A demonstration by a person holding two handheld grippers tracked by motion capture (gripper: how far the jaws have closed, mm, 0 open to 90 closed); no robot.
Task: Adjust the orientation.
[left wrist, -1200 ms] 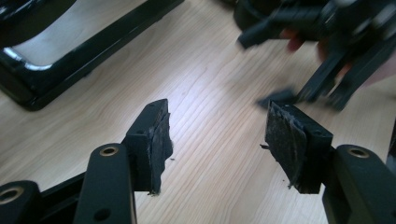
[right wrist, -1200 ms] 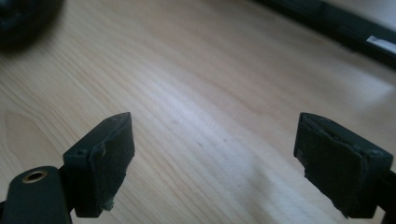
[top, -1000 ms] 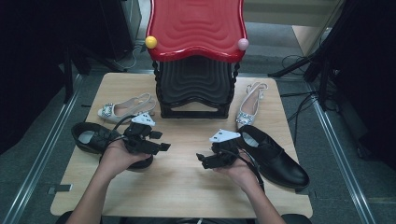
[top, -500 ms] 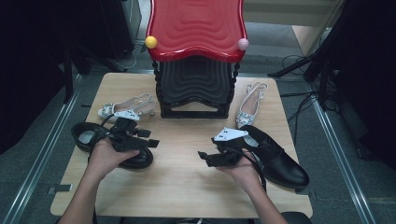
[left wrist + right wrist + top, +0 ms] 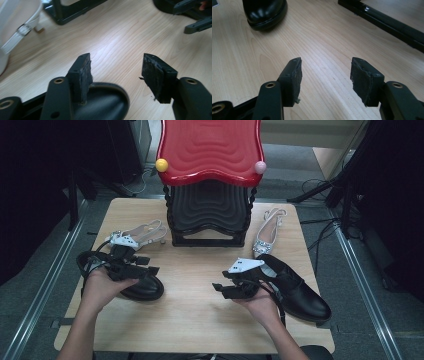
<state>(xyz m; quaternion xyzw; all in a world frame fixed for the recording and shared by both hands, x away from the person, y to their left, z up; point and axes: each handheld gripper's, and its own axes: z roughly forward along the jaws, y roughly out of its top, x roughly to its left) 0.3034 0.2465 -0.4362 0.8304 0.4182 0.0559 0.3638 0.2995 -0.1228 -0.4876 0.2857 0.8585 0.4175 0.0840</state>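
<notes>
My left gripper (image 5: 147, 265) hovers over the toe of the left black leather shoe (image 5: 142, 287), pointing right. In the left gripper view its jaws (image 5: 116, 72) stand open over that shoe's toe (image 5: 105, 105) and have just been closing a little, with nothing between the pads. My right gripper (image 5: 220, 290) points left over bare wood beside the right black shoe (image 5: 300, 290). Its jaws (image 5: 325, 75) are open, have just narrowed slightly, and hold nothing. The left shoe's toe (image 5: 265, 12) lies ahead of them.
A rack with a red top and black shelves (image 5: 210, 205) stands at the back centre; its base rail (image 5: 387, 22) is close by. A white slingback shoe (image 5: 145, 234) lies left of it and a silver one (image 5: 267, 232) lies right. The wooden table (image 5: 200, 320) ends near my forearms.
My left hand has carried its gripper leftward, from near the table's middle to above the left black shoe. The right hand has stayed almost where it was.
</notes>
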